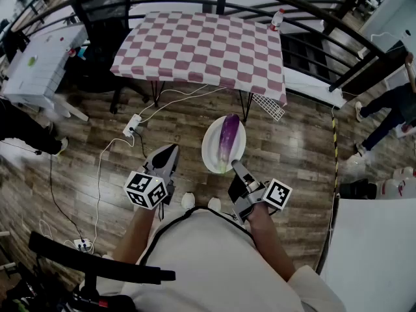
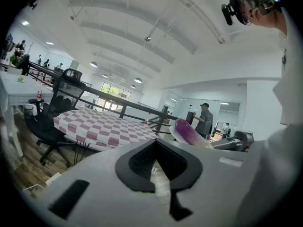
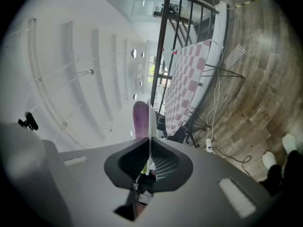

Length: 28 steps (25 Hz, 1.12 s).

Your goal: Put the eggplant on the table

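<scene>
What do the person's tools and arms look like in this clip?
The left tool and right tool are both grey, tapering shells with black-lined tips. Each carries a white cube printed with black square markers. The person wears a white top with thin dark piping.

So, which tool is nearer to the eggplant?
Right. The right tool clamps the plate under the eggplant; the left tool hangs apart, to the plate's left.

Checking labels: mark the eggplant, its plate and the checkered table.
eggplant (image 1: 229, 138), head view, middle of the purple body.
plate (image 1: 210, 148), head view, bare left part of the white plate.
table (image 1: 201, 44), head view, middle of the checkered cloth top.
</scene>
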Each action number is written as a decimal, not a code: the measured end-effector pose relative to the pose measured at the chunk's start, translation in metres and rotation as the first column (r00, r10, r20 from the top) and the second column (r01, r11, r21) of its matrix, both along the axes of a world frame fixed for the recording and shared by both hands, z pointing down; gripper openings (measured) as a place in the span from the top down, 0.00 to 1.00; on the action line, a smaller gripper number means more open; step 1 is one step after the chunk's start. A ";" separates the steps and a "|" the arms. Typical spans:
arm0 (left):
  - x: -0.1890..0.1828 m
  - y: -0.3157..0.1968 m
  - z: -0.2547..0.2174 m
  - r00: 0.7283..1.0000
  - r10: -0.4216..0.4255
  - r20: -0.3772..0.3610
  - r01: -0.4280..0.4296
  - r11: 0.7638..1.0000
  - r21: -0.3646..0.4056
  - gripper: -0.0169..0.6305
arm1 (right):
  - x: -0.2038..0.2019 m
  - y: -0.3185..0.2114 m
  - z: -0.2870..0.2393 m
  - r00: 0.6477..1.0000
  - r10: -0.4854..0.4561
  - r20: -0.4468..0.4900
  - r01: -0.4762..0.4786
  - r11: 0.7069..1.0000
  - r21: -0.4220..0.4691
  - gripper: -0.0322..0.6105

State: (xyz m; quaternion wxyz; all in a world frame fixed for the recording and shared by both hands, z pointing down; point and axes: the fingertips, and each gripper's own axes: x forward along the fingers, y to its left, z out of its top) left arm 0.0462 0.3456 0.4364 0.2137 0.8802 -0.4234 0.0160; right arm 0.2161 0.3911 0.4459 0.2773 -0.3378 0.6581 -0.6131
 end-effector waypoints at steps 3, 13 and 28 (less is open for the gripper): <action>-0.007 -0.003 -0.006 1.000 -0.001 -0.006 0.001 1.000 0.007 0.97 | -0.008 -0.001 -0.002 1.000 -0.002 -0.001 0.002 1.000 -0.002 0.92; -0.027 0.001 -0.005 1.000 -0.003 -0.010 0.004 1.000 0.010 0.97 | -0.028 -0.001 -0.005 1.000 -0.004 0.000 0.004 1.000 0.005 0.92; -0.051 -0.001 -0.003 0.999 0.020 -0.028 -0.020 1.000 0.017 0.97 | -0.045 -0.003 -0.008 0.999 0.039 -0.020 -0.039 0.999 0.007 0.92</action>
